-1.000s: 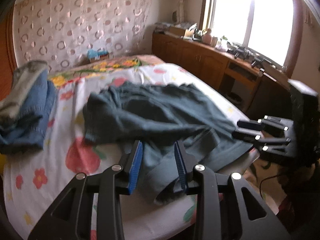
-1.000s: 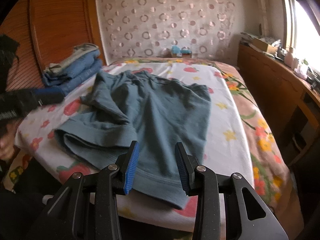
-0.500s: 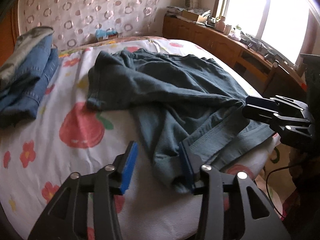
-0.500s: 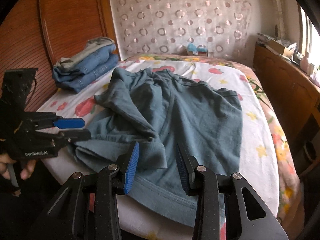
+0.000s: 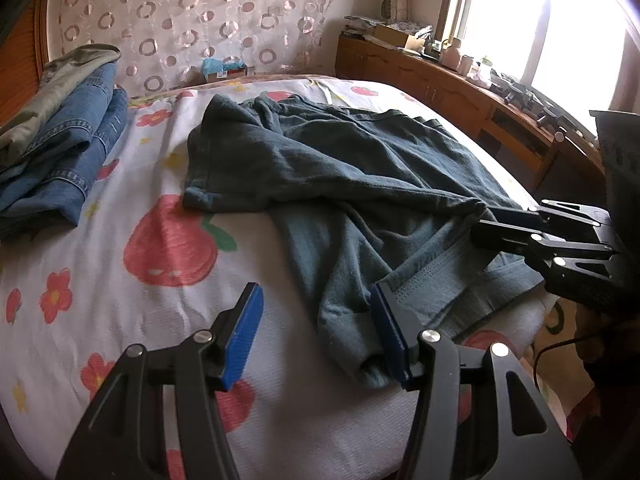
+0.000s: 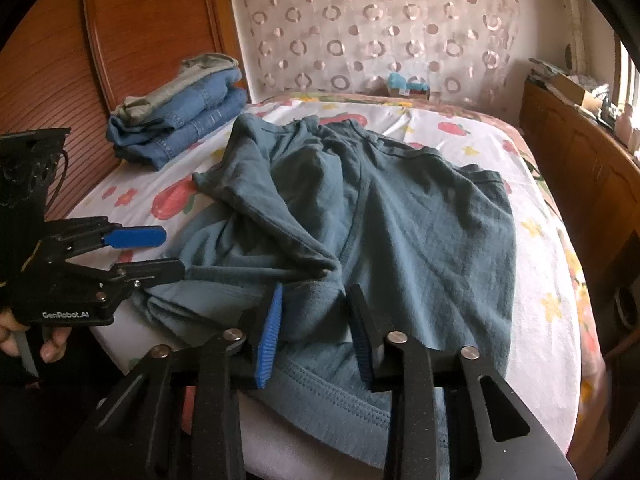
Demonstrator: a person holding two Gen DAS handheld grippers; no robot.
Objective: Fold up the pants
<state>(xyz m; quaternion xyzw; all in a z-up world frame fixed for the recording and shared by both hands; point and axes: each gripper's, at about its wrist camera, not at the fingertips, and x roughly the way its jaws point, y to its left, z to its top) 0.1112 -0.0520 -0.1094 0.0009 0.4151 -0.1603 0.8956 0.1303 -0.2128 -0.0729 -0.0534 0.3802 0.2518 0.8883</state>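
Observation:
Dark teal pants [image 5: 360, 184] lie rumpled on the flowered bed sheet [image 5: 120, 288], with a fold draped across the middle and the leg hems at the near edge; they also show in the right wrist view [image 6: 420, 232]. My left gripper [image 5: 316, 328] is open, low over the sheet, its right finger at the bunched left hem. My right gripper [image 6: 316, 320] is open, straddling the fabric just below the tip of the fold. Each gripper shows in the other's view, the left [image 6: 156, 252] and the right [image 5: 484, 224], both open.
A stack of folded blue jeans with a grey garment on top [image 5: 60, 136] sits at the bed's far left by the wooden headboard [image 6: 132, 32]. A wooden sideboard with clutter [image 5: 460, 80] runs along the right under the window. A small blue box [image 5: 222, 70] stands at the bed's far end.
Both grippers have moved forward and down toward the near hems of the pants. The left gripper has opened wider and shifted left. The pants have not visibly moved.

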